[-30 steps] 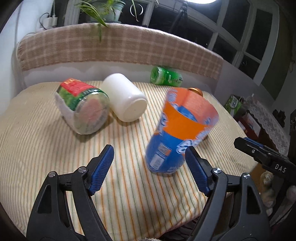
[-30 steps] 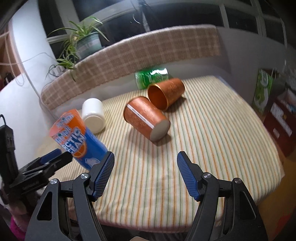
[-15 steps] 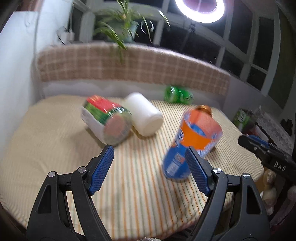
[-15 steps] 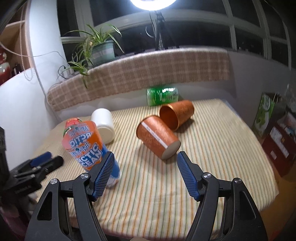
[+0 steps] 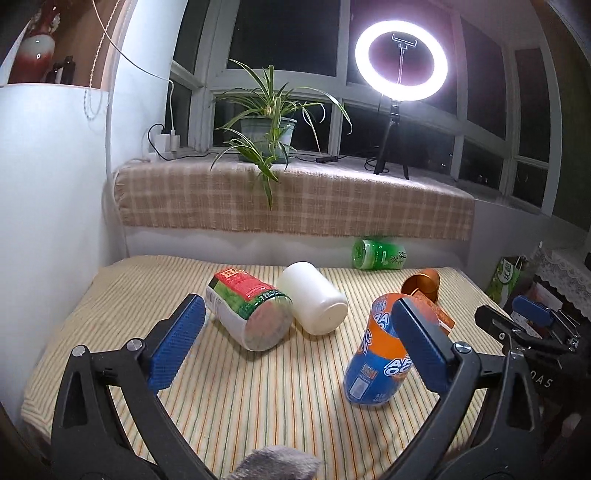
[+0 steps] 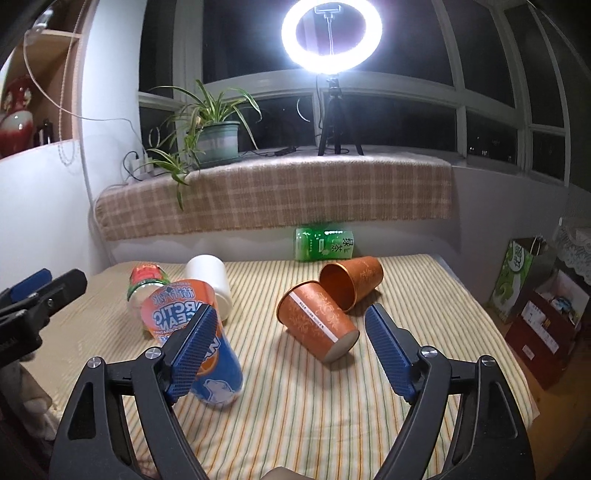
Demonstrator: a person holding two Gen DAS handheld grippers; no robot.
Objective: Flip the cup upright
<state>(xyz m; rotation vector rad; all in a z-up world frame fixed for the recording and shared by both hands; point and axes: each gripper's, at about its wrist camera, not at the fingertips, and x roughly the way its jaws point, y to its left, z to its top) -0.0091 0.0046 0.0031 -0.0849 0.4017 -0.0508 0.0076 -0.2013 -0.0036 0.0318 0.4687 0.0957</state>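
Note:
Two copper-orange paper cups lie on their sides on the striped tablecloth [image 6: 295,424]: the near cup [image 6: 317,325] shows its base, the far cup [image 6: 351,282] shows its open mouth. An orange-and-blue cup [image 6: 192,339] stands upright but leaning at the left; it also shows in the left wrist view [image 5: 376,362]. My right gripper [image 6: 290,354] is open and empty, just in front of the near copper cup. My left gripper [image 5: 295,349] is open and empty, back from the cups. The left wrist view shows only a part of the far copper cup [image 5: 423,286].
A red-and-green jar [image 5: 249,314] and a white cup [image 5: 312,297] lie on their sides at the left. A green can [image 6: 324,243] lies by the back wall. A plaid-covered sill [image 6: 277,199] holds a plant [image 6: 210,133] and ring light [image 6: 330,35]. Boxes [image 6: 535,306] stand off the right edge.
Both grippers have drawn back and tilted up, so more of the room shows. The orange-and-blue cup stands freer of the left gripper and less tilted.

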